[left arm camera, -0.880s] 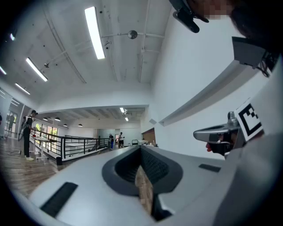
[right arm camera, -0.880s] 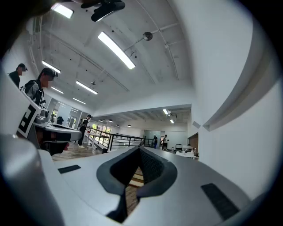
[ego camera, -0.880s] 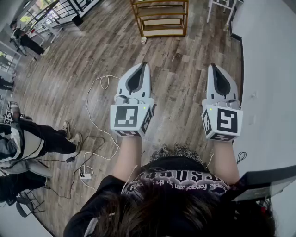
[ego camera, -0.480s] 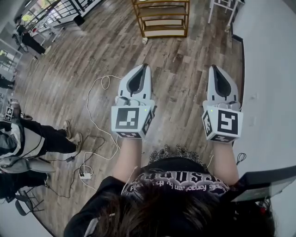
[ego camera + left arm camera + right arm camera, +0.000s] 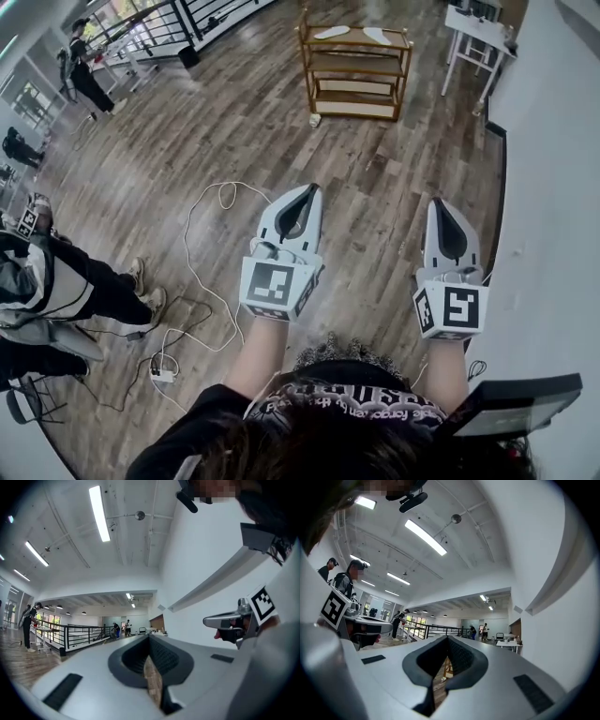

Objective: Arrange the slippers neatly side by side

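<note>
Nearest, a black printed shirt [image 5: 361, 384] is seen at the bottom edge, and both forearms are stretched forward from it over the wooden plank floor [image 5: 375, 169]. The left gripper [image 5: 313, 190] is held out with its jaws brought fully together; in its own view [image 5: 149, 638] nothing is caught between them and only floor planks are glimpsed through the slit behind the tips. The right gripper [image 5: 437, 202] is held level with it, well apart to the right beside the white wall [image 5: 553, 187], and it too is closed on nothing [image 5: 447, 639]. To the left, a white cable [image 5: 190, 220] is looped across the floor down to a power strip [image 5: 161, 375], and a seated person's legs [image 5: 94, 291] are stretched out near it. Farther off, a wooden shelf rack [image 5: 356, 44] is stood on the floor, with a small pale object [image 5: 316, 120] left by its near left foot. On the rack's top board the left slipper [image 5: 330, 32] and the right slipper [image 5: 379, 36] are laid apart from each other, far from both grippers. A white table [image 5: 476, 28] is seen to the right of the rack.
</note>
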A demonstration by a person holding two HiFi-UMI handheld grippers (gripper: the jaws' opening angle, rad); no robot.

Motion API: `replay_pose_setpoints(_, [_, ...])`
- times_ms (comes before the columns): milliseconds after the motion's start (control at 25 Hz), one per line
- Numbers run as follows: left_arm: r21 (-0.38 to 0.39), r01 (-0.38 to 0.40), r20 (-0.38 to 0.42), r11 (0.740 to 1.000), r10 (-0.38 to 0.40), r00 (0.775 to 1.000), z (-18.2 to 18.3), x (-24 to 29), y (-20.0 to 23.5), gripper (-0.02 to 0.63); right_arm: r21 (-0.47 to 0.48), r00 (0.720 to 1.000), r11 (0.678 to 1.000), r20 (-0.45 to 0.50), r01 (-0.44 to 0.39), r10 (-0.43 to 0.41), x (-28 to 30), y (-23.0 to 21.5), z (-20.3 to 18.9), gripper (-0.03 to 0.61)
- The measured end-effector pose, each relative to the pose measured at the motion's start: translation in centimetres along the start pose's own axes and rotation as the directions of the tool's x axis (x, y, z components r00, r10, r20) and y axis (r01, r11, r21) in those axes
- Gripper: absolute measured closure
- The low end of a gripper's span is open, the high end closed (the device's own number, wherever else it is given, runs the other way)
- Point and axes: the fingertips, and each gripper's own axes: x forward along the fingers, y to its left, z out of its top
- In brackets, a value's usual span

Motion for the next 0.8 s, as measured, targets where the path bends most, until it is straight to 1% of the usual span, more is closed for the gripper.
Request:
replay_pose_setpoints(120, [0.012,0.011,-0.008,1.000,-0.011,1.000,-0.3,0.2,0.7,0.614,-0.009,1.000,1.000,-0.012,0.002,-0.002,0.8,0.3,-0.5,0.575])
replay_pose_setpoints(280, [-0.007,0.006,-0.005,1.000,-0.006,1.000,-0.8,0.8,1.9,0.614,-0.002,1.000,1.000,-0.013,0.021,-0.021,1.7,0.3,-0.8,0.575])
replay_pose_setpoints(440, [-0.019,0.011,-0.012,1.000,-0.011,1.000,-1.8,2.5,2.5,0.614,0.003,0.999,1.000,-0.032,0.031,-0.030,3.5,-0.1,-2.0,0.575])
replay_pose_setpoints(600, [-0.033,0.018,-0.014,0.999,-0.018,1.000,-2.7,5.9,3.1,0.614,0.001,0.999,1.000,-0.041,0.026,-0.026,6.6,-1.9,-3.2,0.575])
replay_pose_setpoints(800, [-0.027,0.026,0.024,0.999,-0.025,0.999,-2.5,11.8,4.2,0.614,-0.002,0.999,1.000,-0.034,0.002,-0.002,12.4,-4.9,-4.4,0.575])
